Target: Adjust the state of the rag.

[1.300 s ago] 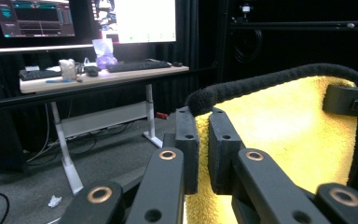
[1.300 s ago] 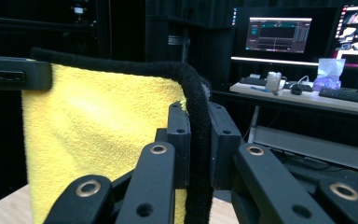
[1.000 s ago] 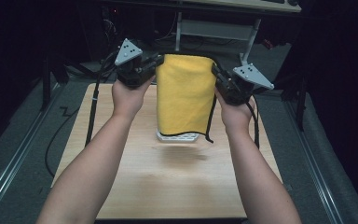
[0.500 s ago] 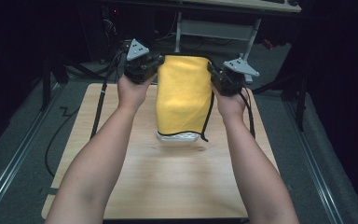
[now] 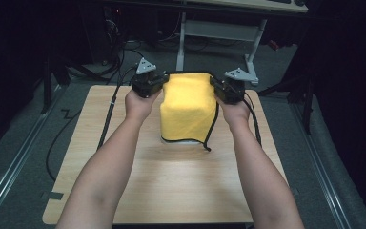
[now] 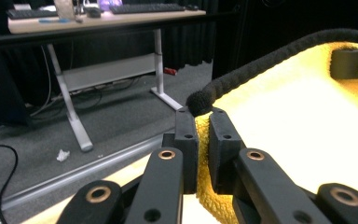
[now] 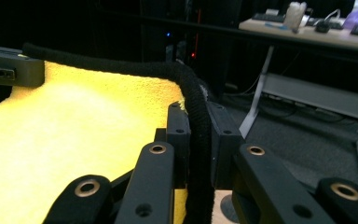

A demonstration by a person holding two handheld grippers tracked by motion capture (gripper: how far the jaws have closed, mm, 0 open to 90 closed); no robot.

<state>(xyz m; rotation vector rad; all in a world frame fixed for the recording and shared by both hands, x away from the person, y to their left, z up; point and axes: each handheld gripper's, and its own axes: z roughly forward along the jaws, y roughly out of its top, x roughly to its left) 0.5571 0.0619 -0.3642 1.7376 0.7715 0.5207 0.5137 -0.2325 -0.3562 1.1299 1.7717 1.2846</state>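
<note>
A yellow cloth [image 5: 188, 107] with black edging hangs between my two grippers over the far half of the wooden table [image 5: 171, 186]. My left gripper [image 5: 158, 86] is shut on the cloth's top left corner; in the left gripper view its jaws pinch the yellow cloth [image 6: 298, 140] at the gripper [image 6: 203, 121]. My right gripper [image 5: 218, 87] is shut on the top right corner; in the right gripper view the gripper [image 7: 198, 119] clamps the black edging of the cloth [image 7: 74, 126]. The cloth's lower end rests folded on the table, a black tail trailing at its right.
Black cables [image 5: 108, 114] run from both grippers across the table's far edge. Behind the table stands a desk on white legs [image 5: 252, 52] with keyboards [image 6: 144, 8] on top. Grey carpet and a metal rail [image 5: 9, 162] flank the table.
Both hands have moved down and away from the person, carrying the cloth's top edge with them. More of the cloth now lies on the table.
</note>
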